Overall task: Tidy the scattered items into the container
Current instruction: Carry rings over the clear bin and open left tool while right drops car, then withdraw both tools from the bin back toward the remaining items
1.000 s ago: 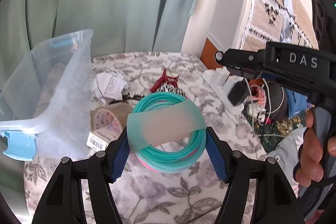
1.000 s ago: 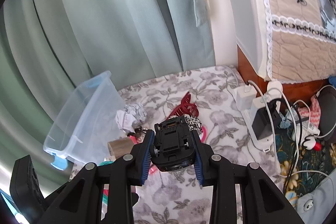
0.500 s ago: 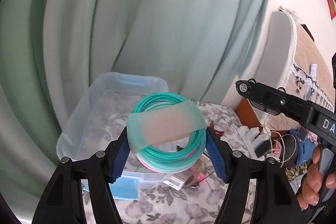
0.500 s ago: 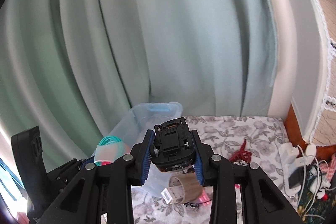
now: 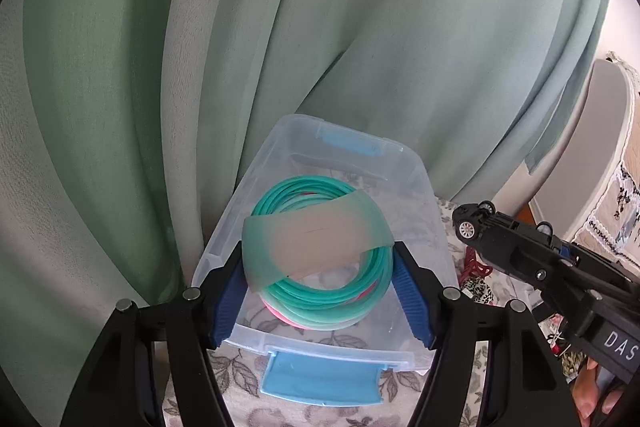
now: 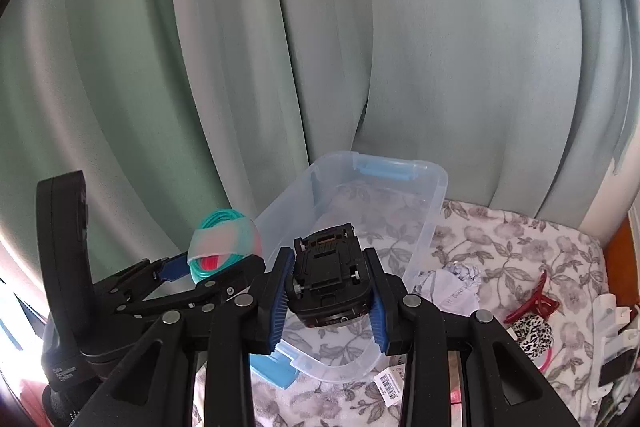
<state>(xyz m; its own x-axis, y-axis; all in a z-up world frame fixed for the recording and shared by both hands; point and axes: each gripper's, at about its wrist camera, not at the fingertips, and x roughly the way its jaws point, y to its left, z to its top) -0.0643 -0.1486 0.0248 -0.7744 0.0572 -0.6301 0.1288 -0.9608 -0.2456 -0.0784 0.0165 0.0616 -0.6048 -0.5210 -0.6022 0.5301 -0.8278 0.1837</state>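
My left gripper (image 5: 318, 287) is shut on a coil of teal and pink cord (image 5: 320, 291) wrapped in a pale band, and holds it above the clear plastic container (image 5: 436, 255). The coil also shows in the right wrist view (image 6: 224, 245), left of the container (image 6: 424, 251). My right gripper (image 6: 330, 307) is shut on a black toy car (image 6: 330, 291), held over the container's near end. In the left wrist view the car (image 5: 488, 231) sits at the right.
Green curtains (image 6: 320, 47) hang behind the container. On the floral cloth (image 6: 520, 247) lie a crumpled paper (image 6: 456, 285), a red hair claw (image 6: 534, 305), a leopard-print item (image 6: 534, 337) and a barcode label (image 6: 390, 385). A power strip (image 6: 612, 343) lies at the right.
Both grippers have swung left from the scattered items toward the container. The coil now hangs over the container's opening, and the car is over its near end.
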